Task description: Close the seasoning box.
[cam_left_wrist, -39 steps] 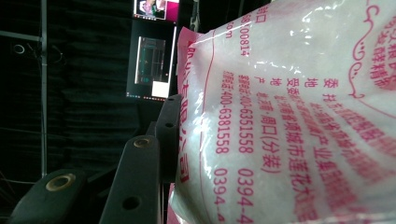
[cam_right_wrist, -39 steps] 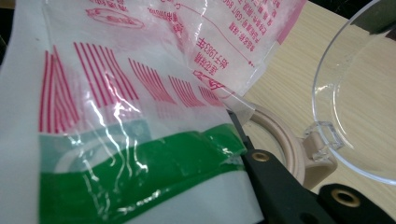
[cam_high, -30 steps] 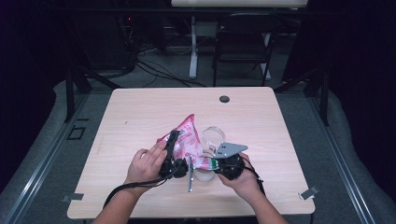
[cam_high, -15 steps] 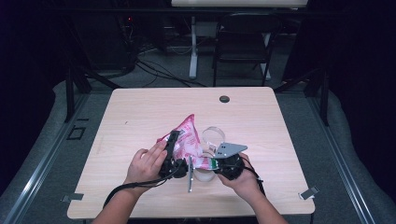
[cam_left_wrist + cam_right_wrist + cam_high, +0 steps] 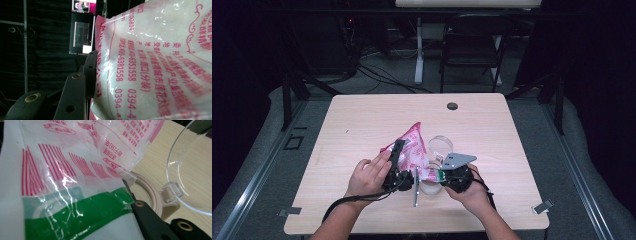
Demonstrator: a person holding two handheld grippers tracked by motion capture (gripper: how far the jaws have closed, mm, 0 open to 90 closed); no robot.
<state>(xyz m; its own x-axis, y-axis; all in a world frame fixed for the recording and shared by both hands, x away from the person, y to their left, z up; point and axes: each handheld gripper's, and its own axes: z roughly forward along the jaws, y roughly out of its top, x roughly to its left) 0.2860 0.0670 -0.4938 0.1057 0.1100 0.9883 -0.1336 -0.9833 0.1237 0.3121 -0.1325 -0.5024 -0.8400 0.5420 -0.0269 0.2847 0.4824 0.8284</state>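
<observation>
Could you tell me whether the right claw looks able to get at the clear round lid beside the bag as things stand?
Probably not right away. The right claw looks shut on the pink and white bag, so it would have to let go first. Otherwise the clear lid lies close by on the table, with nothing between.

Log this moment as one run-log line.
left gripper: shut on bag | right gripper: shut on bag | bag: lifted over jar | lid: open

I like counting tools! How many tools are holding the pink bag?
2. The left tool clamps the pink bag at its left side; the right tool clamps its right, nearer edge.
</observation>
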